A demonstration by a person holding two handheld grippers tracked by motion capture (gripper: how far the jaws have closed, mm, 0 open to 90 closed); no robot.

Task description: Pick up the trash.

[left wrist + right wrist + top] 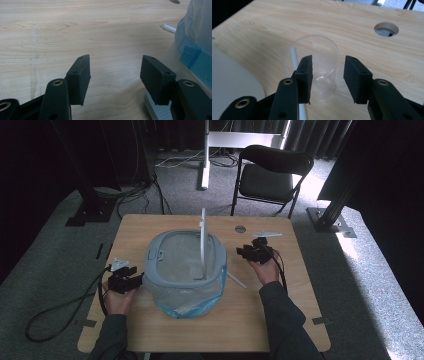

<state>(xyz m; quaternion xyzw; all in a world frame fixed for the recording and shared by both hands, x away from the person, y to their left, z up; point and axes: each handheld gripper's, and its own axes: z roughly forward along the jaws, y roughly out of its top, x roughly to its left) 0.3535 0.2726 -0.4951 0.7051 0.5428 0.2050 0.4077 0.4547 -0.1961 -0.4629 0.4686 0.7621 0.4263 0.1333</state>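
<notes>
Both tongs wide apart, gripping nothing, either side of a grey oval bin (165, 270) on the pale wood-grain surface (280, 320).

Left tongs (115, 77) sit by the bin's crinkly translucent liner (193, 30) with blue tape. Right tongs (327, 76) frame a clear plastic cup (322, 60) and white straw (294, 58), too faint to spot from the high view.

A curtained recording studio: black drapes (60, 150), floor cables (135, 190), folding chair (272, 175).
</notes>
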